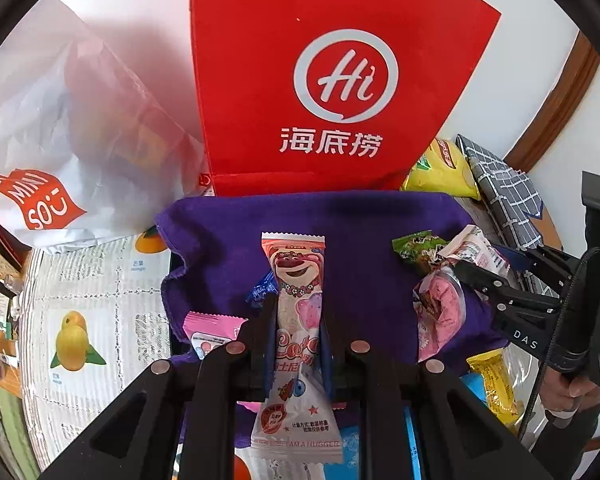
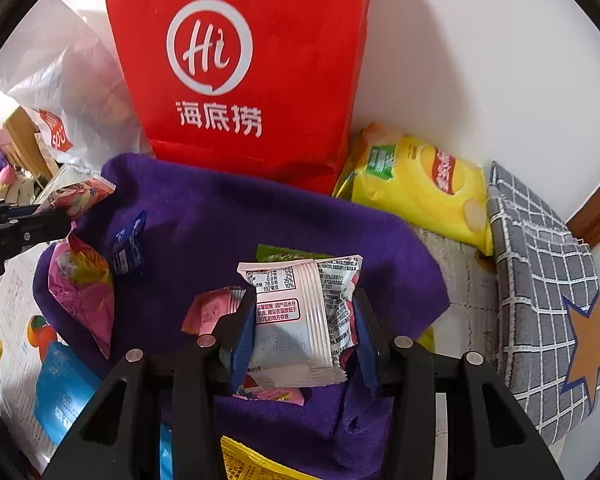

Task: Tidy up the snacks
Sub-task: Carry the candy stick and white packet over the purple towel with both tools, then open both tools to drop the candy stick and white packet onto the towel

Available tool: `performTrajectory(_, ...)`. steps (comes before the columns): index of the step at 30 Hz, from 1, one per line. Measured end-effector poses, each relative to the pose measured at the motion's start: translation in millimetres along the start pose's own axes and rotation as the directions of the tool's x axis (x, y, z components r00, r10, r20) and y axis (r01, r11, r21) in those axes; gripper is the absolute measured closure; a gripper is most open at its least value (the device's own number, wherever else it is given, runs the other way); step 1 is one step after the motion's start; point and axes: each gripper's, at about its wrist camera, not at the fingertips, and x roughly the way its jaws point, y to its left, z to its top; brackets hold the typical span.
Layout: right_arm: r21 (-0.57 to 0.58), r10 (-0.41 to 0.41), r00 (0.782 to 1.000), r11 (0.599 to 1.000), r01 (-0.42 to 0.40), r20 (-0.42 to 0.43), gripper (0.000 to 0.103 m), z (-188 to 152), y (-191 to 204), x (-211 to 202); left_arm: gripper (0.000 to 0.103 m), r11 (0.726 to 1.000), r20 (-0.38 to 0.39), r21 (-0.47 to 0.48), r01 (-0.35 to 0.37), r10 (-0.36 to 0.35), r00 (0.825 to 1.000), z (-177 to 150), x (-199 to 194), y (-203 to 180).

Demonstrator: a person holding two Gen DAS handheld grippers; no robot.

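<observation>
Two snack packets are held above the purple cloth (image 1: 228, 236), one in each claw, and both grips look chancy.

On the left, the left claw (image 1: 296, 340) is closed narrowly on a long bear-print packet (image 1: 298, 292). Its pads pinch the wrapper at mid-length, so the far end stands out beyond the fingers and the near end hangs toward the camera. Held that way the packet could pivot or slide out if the claw swings quickly, and a hard squeeze might crush whatever is inside.

Loose on the cloth between the two claws lie a pink packet (image 1: 210, 334), a small blue packet (image 2: 129, 246) and a green packet (image 1: 416, 248). A low sweep by either claw could drag them, or ruck up the cloth and tip them onto the counter (image 1: 100, 280).

On the right, the right claw (image 2: 306, 332) is closed on a white packet (image 2: 300, 316), gripping its sides with the back seam facing the camera. The glossy film is puffed with air, so I judge it could squirt free or burst under pressure. Another pink wrapper (image 2: 274, 394) lies just under it and might get caught when the claw lowers.

The red bag (image 2: 240, 60) stands at the far edge of the cloth; bumped, it may topple onto the yellow chip bag (image 2: 416, 188) to its right.
</observation>
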Motion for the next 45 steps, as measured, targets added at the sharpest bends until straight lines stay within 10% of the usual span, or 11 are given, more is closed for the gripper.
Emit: performTrajectory(45, -0.072, -0.013, 0.994, 0.997, 0.021, 0.112, 0.037, 0, 17, -36, 0.073, 0.996, -0.060, 0.058, -0.071, 0.075, 0.995, -2, 16, -8)
